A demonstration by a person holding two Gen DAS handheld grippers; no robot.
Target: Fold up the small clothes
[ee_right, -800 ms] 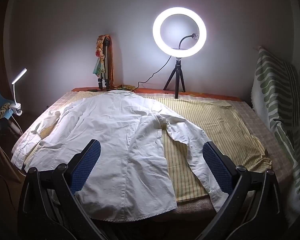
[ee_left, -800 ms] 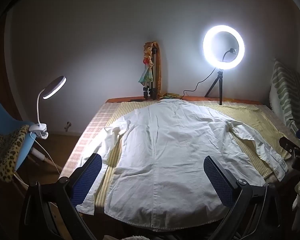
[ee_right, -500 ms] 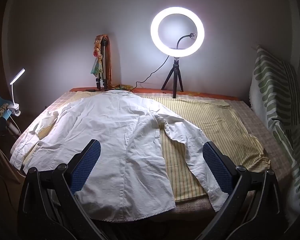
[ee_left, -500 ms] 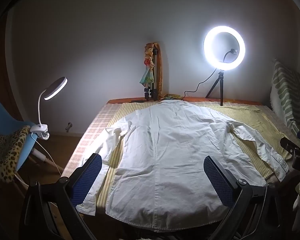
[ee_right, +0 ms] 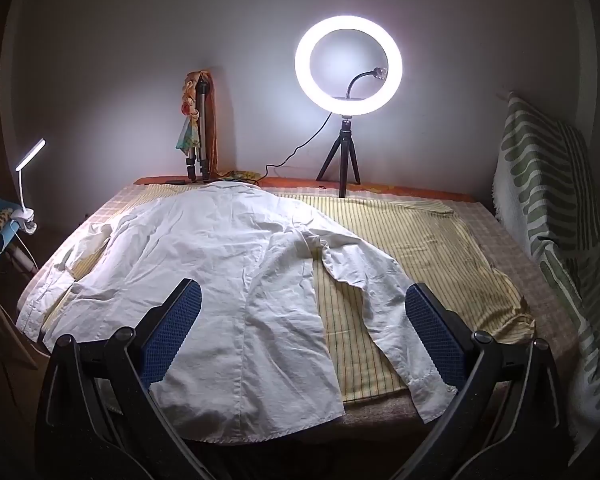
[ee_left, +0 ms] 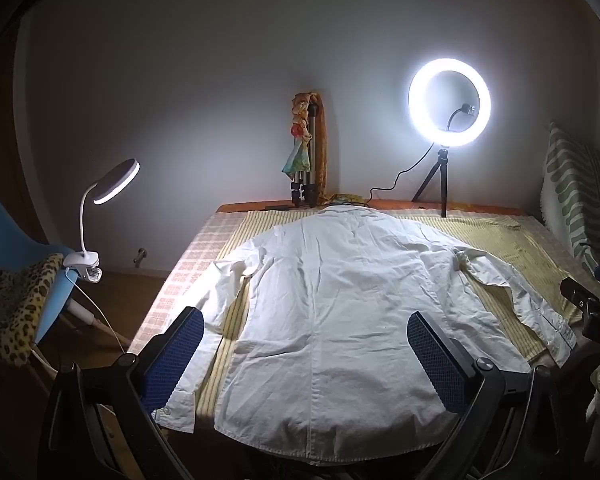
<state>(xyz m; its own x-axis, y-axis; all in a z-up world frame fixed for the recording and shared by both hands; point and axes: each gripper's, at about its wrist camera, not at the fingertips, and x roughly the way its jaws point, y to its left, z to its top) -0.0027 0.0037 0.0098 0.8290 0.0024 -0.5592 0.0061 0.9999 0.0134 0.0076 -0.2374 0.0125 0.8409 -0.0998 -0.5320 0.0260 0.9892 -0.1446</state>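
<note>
shirt (ee_left: 332, 316) slightly lower, beneath left hand-held gripper (ee_left: 306, 344)

Shirt (ee_left: 332, 320) is laid flat, back up, on the cloth (ee_right: 412, 248) spread over the surface (ee_right: 512, 248); collar twd far edge, hem at near edge. One sleeve is run along the left edge, the other angled out twd the near right corner w/ its cuff at the near edge. Ring light (ee_right: 348, 66) on its tripod is set at the far edge, right of the collar; folded tripod (ee_left: 306, 156) is leaned on the wall left of it. Clip lamp (ee_left: 100, 208) is fixed to a chair (ee_left: 16, 248) off the left edge. A draped blanket (ee_right: 548, 200) is hung past the right edge.
</note>
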